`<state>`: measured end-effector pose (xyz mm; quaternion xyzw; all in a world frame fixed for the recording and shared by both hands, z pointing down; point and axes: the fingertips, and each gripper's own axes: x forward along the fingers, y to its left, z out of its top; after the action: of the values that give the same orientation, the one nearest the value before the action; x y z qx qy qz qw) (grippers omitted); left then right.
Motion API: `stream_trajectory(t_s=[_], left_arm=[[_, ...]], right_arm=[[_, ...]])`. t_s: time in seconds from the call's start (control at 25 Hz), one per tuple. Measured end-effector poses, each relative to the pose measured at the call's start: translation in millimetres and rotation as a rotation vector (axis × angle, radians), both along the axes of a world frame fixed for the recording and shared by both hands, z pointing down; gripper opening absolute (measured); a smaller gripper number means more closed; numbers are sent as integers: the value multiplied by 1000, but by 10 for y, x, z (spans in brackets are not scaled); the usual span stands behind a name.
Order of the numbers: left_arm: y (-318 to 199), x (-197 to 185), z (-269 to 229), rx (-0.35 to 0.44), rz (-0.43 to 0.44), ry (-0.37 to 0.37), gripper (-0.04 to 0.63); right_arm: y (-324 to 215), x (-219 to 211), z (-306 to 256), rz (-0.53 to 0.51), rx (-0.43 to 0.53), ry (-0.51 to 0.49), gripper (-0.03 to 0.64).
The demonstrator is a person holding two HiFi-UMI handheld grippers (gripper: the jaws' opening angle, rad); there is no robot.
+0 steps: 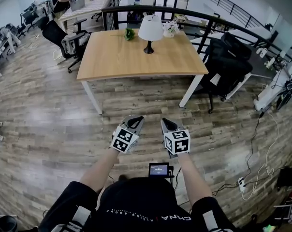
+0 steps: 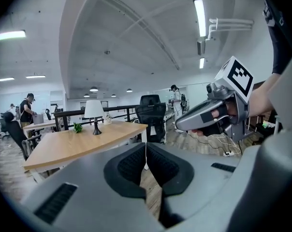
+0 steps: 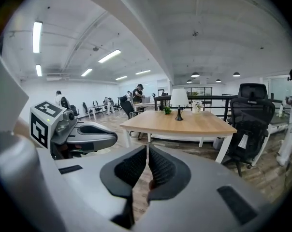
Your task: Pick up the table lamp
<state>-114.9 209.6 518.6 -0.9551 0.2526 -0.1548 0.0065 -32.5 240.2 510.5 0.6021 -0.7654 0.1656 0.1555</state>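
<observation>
Both grippers are shut with nothing in them. The left gripper (image 1: 135, 120) has its black pads pressed together in its own view, and it's the same for the right gripper (image 1: 167, 123). They sit side by side, close but not touching, out in front of the person's waist and pointing toward the table (image 1: 136, 64).

Between the tips and the near edge of the table there's a wide stretch of bare plank floor (image 1: 54, 124), so that's all open room. The tabletop's near half is bare wood too.

The table lamp (image 1: 150, 31) stands upright on the far half of the table, about mid-width and closer to the far edge than the near one. It's well away from both grippers. It has a white shade, a dark stem and a dark round base. A little green plant (image 1: 130, 33) sits just to its left and a small vase of flowers (image 1: 170, 29) to its right, both near the far edge and neither touching the lamp.

Things are tighter around the sides. A black office chair (image 1: 228, 64) sits right by the table's right edge. Another office chair (image 1: 56, 34) is off the far left corner. A dark railing (image 1: 184, 14) runs behind the far edge. Over on the right, cables (image 1: 255, 153) trail across the floor to a power strip (image 1: 241, 182).
</observation>
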Motion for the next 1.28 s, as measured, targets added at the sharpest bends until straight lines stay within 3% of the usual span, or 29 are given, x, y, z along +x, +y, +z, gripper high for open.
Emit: stream_trajectory(t_s=[0.72,0.88,1.28], left_arm=[[98,608,161,-48,-139,50,20],[92,728,303,-34,-158,-5,20],[-570,693,409,-65,-131,4,20]], right_arm=[[167,818,259,-49,-38,-88,41],[124,911,361,-57,-52,-105,41],[-495,797,468,-54,-48,-124,41]])
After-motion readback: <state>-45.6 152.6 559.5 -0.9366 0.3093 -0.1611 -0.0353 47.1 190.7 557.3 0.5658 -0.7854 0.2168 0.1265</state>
